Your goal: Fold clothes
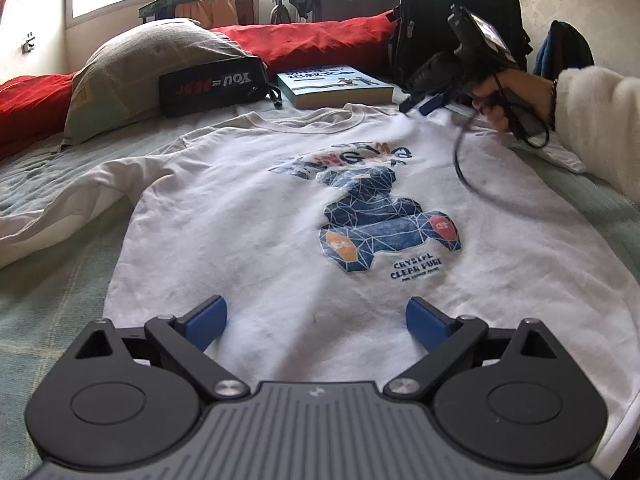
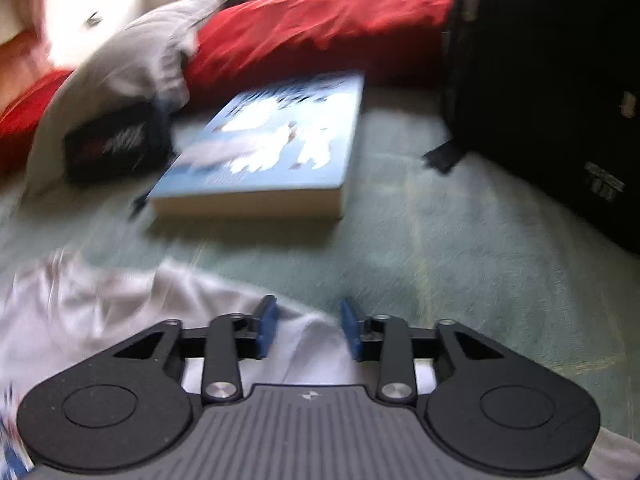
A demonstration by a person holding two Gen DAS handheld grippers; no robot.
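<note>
Softly: your sweatshirt (image 1: 248,216) is limp, light cotton. Pinch its shoulder at 1 o'clock; jaws of both left gripper (image 1: 316,322) and right gripper (image 2: 307,330) stand apart, empty.

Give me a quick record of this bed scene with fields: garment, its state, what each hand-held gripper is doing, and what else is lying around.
garment: white sweatshirt with a blue bear print
state: spread flat, print up, not yet folded
surface: green bedspread
left hand-held gripper: open, over the hem
right hand-held gripper: open at the shoulder, fabric between the pads, not pinched
nearby: blue book, black pouch, grey pillow, black backpack
</note>
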